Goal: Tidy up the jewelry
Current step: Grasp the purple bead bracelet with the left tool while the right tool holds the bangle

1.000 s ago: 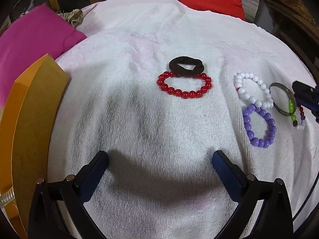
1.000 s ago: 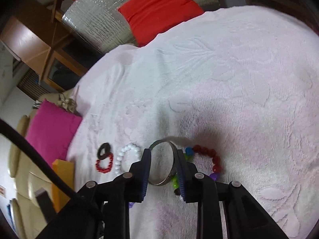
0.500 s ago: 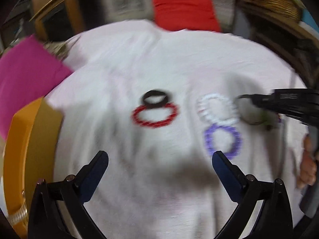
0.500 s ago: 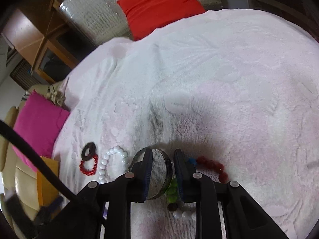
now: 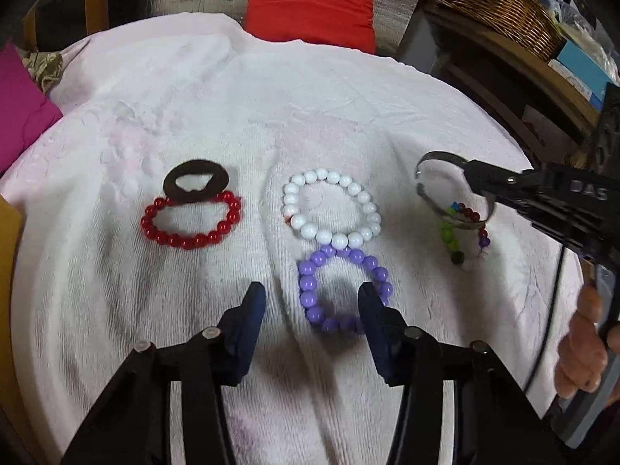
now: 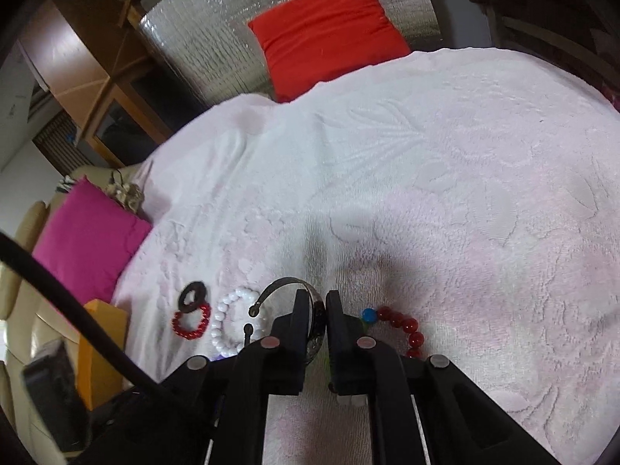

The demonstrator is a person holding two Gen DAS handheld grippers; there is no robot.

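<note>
While the right gripper [image 6: 314, 312] pinches the silver bangle [image 5: 430, 178] clear of the towel [image 5: 348, 108] above the multicoloured bracelet [image 5: 463, 228], the left gripper [image 5: 312, 304] hangs open over the purple bracelet [image 5: 310, 290]. Step: bangle pickup. Next, likely: carry it to the orange box [image 6: 102, 333].

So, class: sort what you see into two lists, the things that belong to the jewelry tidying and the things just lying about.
Belongs to the job:
metal bangle, gripped by the right gripper
white bracelet
purple bracelet
red bracelet
dark ring
mixed-colour bracelet
left gripper
orange box, probably

Just lying about:
red cushion
pink cushion
wicker basket
</note>
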